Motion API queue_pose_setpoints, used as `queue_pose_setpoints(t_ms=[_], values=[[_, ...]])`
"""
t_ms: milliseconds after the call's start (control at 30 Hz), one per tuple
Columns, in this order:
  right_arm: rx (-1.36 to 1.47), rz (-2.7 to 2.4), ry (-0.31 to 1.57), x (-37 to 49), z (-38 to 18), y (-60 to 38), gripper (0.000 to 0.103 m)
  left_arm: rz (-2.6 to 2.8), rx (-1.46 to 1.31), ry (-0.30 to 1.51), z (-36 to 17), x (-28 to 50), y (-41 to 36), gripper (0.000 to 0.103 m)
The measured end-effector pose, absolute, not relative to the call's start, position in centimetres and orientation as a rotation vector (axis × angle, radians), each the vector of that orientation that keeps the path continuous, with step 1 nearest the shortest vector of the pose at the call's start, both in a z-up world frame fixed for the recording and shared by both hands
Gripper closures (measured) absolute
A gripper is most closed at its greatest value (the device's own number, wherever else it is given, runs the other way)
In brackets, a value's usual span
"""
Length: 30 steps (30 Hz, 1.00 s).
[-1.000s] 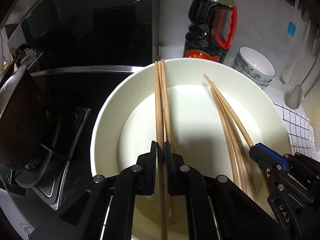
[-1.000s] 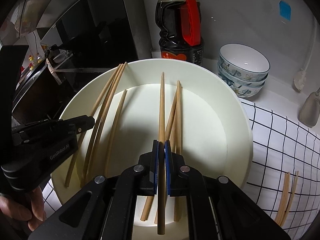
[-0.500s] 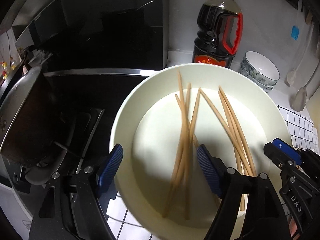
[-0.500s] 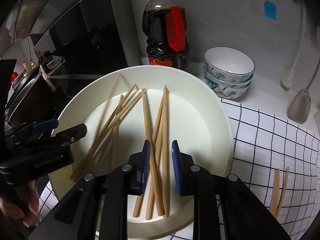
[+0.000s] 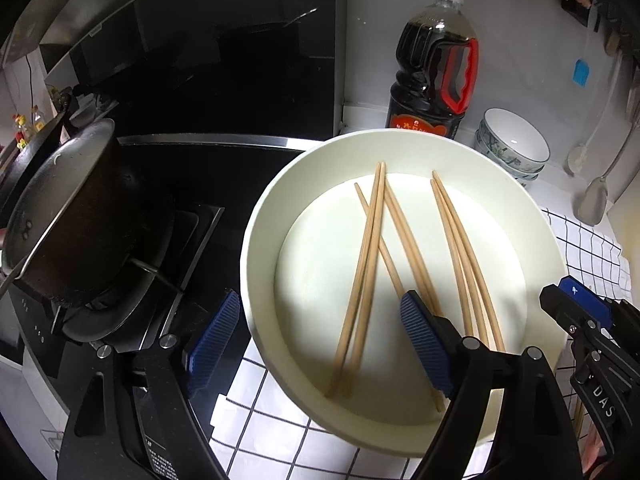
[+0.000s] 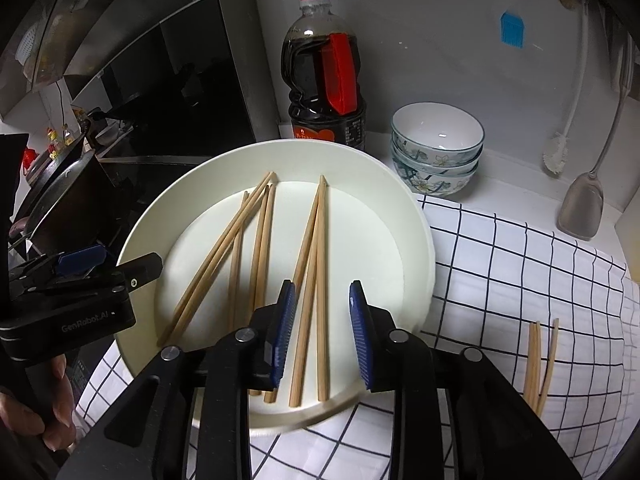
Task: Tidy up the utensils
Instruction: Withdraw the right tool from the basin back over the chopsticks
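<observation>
Hanging over the cream plate (image 5: 404,152), both claws have nothing in them. The left claw (image 5: 320,344) has just been opening and stands really wide, one pad off the plate's near-left rim and the other over the plate floor, touching nothing. The right claw (image 6: 322,332) has also just been opening, but only partway; two chopsticks lie on the plate under the gap and the pads aren't pressing them.

All the chopsticks (image 6: 256,256) sit inside the plate, a crossed bunch toward its left and a straighter set toward its right, ends short of the rim. A few more chopsticks (image 6: 540,356) lie on the checked cloth (image 6: 520,264) right of the plate, well apart from it.

Behind the plate it's tight: soy sauce bottle (image 6: 324,76) near the far rim, stacked bowls (image 6: 438,148) beside that. A pot (image 5: 68,216) on the stove sits left of the plate. The cloth on the worktop is the roomy side.
</observation>
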State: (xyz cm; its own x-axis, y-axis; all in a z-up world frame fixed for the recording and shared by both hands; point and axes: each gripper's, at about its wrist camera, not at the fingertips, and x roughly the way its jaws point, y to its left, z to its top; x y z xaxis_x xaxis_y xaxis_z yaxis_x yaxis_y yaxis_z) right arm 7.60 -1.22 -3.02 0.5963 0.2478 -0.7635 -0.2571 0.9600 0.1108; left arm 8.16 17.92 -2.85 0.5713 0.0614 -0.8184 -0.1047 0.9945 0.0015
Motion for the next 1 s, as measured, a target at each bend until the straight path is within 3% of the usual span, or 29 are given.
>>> queue_pose_setpoints(t_ms=[233, 1000], values=[[-0.010, 0.288, 0.855, 6.1, -1.3, -2.0, 0.070, 0.092, -0.045, 0.929, -1.3, 6.7, 16.9, 0.019], [-0.010, 0.265, 0.787, 0.2, 1.6, -7.2, 0.036, 0.022, -0.059, 0.861, 2.0, 2.1, 10.9, 0.007]])
